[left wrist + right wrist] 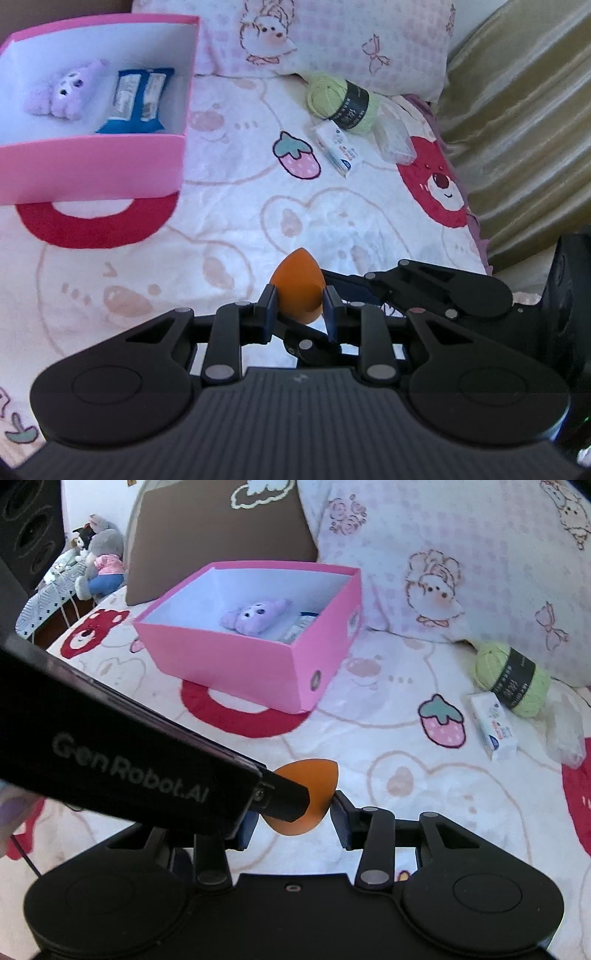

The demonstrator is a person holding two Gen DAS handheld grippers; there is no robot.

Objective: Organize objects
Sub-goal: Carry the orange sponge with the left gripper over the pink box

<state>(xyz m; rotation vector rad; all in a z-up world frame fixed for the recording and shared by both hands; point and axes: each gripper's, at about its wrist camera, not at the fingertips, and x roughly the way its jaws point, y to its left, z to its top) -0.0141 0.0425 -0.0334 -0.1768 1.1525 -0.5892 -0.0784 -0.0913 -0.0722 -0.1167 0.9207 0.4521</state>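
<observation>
Item: orange makeup sponge point(298, 291), clamped between the pads of the left gripper point(300, 308) above the bedspread point(229, 206). Right gripper point(291, 821) spread apart around it, contact seemingly absent. Advised: sponge to be lifted clear, then lowered into the pink box point(92, 166) beside the plush point(64, 90).

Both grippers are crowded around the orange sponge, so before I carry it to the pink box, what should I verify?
1. Left gripper grip on the orange makeup sponge: ok, jaws press both its sides.
2. Right gripper clear of the sponge: cannot tell; its jaws flank it, one side hidden behind the left gripper.
3. Pink box open on top: ok.
4. Room inside: ok, bare floor beside the purple plush and blue packet.
5. Way across the blanket to the box: ok; green yarn ball and white carton lie off to the side.
</observation>
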